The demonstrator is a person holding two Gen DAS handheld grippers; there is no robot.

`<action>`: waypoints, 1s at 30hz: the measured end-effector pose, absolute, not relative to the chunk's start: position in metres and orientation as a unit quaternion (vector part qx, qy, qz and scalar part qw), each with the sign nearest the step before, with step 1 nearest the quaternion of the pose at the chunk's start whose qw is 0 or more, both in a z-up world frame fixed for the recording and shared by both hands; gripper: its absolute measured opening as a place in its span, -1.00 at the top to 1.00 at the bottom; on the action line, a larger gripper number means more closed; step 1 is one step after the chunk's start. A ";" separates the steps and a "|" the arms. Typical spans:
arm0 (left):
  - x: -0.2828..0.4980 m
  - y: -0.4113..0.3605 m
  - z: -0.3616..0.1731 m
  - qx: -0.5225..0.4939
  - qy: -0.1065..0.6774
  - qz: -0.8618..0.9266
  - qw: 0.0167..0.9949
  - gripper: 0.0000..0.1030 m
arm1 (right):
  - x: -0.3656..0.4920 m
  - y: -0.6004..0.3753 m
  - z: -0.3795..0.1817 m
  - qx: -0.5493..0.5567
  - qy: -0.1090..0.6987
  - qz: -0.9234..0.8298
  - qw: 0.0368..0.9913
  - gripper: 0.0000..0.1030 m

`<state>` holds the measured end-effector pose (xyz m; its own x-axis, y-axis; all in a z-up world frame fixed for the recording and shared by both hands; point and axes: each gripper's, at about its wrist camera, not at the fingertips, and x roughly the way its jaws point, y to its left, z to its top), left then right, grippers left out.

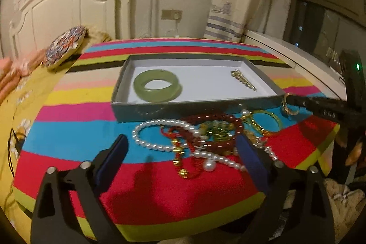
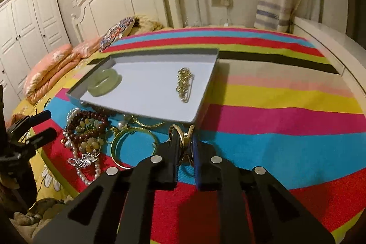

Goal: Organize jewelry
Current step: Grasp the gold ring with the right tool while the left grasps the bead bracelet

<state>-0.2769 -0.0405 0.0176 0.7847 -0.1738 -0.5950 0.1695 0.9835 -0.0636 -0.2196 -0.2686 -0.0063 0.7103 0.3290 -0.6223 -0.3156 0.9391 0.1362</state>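
Your right gripper (image 2: pixel 183 137) is squeezed tight on a gold ring (image 2: pixel 181 129), just past the near right corner of the gray box (image 2: pixel 201 104). Your left gripper (image 1: pixel 183 147) is spread wide over the pile of beads and pearls (image 1: pixel 196 136) near the front edge of the striped blanket (image 2: pixel 286 106) (nothing is pinched in it). In the box lie a green bangle (image 1: pixel 157 88) on the left and a gold chain (image 1: pixel 243 81) on the right. A gold-green bangle (image 2: pixel 132 145) sits beside the pile.
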 end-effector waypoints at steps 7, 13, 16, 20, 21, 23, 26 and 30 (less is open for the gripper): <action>-0.280 -0.070 0.024 0.069 0.294 -0.125 0.945 -0.46 | -0.224 -0.272 -0.001 0.006 0.325 0.174 0.930 0.76; -0.278 -0.095 0.015 0.179 0.308 -0.172 0.919 -0.13 | -0.224 -0.274 0.000 0.009 0.324 0.173 0.930 0.75; -0.270 -0.098 0.009 0.215 0.326 -0.187 0.901 -0.05 | -0.224 -0.277 0.000 0.016 0.326 0.173 0.929 0.75; -0.256 -0.102 0.001 0.255 0.345 -0.203 0.880 0.28 | -0.223 -0.279 0.000 0.019 0.327 0.172 0.929 0.75; -0.253 -0.103 0.000 0.262 0.349 -0.207 0.876 0.38 | -0.223 -0.279 0.000 0.019 0.327 0.172 0.929 0.75; -0.249 -0.105 -0.003 0.275 0.357 -0.217 0.866 0.42 | -0.222 -0.281 0.000 0.019 0.326 0.172 0.929 0.75; -0.245 -0.109 -0.003 0.297 0.361 -0.224 0.855 0.43 | -0.221 -0.283 -0.001 0.022 0.327 0.172 0.929 0.75; -0.237 -0.114 -0.008 0.304 0.370 -0.223 0.849 0.51 | -0.221 -0.281 -0.001 0.018 0.326 0.175 0.929 0.75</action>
